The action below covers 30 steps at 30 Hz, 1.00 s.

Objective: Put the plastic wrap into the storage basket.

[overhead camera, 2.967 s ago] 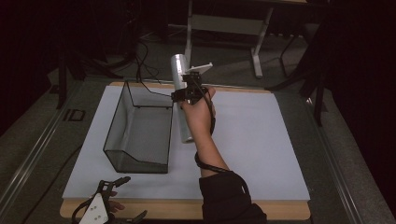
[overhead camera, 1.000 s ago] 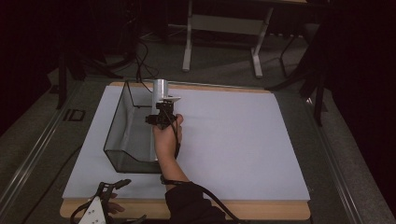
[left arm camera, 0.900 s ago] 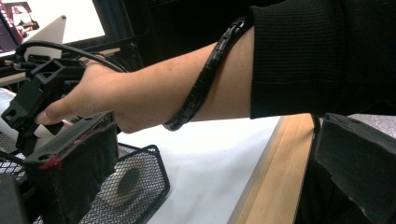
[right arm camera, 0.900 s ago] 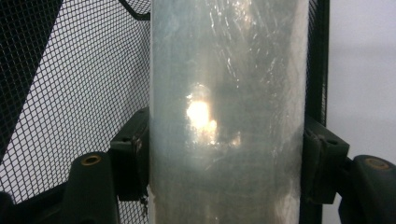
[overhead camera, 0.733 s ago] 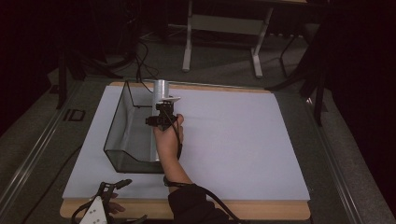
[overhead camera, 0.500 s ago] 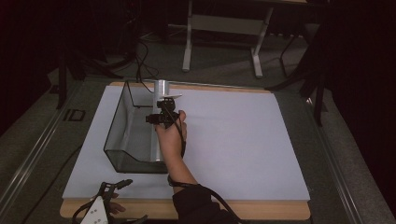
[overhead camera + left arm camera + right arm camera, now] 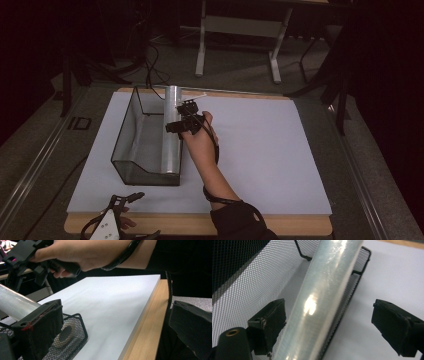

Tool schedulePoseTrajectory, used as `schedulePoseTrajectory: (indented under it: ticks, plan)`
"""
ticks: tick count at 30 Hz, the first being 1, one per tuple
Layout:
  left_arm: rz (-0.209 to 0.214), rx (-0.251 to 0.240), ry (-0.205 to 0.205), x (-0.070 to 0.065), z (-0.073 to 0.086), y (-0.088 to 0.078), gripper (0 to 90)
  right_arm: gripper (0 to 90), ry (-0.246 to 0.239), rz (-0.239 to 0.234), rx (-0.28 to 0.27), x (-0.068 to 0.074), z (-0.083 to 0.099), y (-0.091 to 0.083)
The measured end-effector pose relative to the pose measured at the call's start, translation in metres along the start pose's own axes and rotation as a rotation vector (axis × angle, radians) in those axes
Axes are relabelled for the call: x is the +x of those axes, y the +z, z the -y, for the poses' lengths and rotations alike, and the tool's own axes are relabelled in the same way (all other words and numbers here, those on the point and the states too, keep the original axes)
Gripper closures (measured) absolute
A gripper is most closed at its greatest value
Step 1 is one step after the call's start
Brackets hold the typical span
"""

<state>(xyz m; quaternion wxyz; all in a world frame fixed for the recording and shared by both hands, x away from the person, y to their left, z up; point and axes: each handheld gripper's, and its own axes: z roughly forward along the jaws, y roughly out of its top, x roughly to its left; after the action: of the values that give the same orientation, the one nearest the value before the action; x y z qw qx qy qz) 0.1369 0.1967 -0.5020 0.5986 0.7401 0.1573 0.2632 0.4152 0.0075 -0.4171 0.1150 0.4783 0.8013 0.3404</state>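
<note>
White mat (image 7: 260, 150), roll (image 7: 172, 131) lengthwise along basket (image 7: 131, 150), apparently leaning; both grippers (image 7: 184, 121) wide apart.

Glossy film roll (image 7: 322, 300), wire-mesh basket (image 7: 249, 275)

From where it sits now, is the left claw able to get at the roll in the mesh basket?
Probably yes. The left claw is open at the table's near edge, just short of the mesh basket. The roll leans out over the rim, its near stretch bare. The right claw is further up.
</note>
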Motion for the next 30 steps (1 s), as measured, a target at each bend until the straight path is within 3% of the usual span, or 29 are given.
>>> schedulePoseTrajectory:
  ticks: [11,12,15,18,30]
  plan:
    - [0.001,0.005,-0.002,-0.001,0.001,0.002,0.0,12.7,-0.081,-0.020,-0.051,-0.013,0.016,-0.028]
    - [0.000,0.004,-0.003,-0.001,0.001,0.002,0.0,12.8,-0.105,-0.014,-0.052,-0.017,0.021,-0.033]
    - [0.002,0.009,-0.002,-0.001,0.001,0.002,0.0,12.8,-0.116,-0.003,-0.055,-0.021,0.026,-0.037]
    - [0.003,0.008,-0.002,-0.002,0.001,0.003,0.0,12.8,-0.160,0.019,-0.099,-0.030,0.040,-0.048]
    - [0.005,0.016,-0.006,-0.002,0.002,0.006,0.0,13.3,-0.214,0.046,-0.152,-0.053,0.081,-0.069]
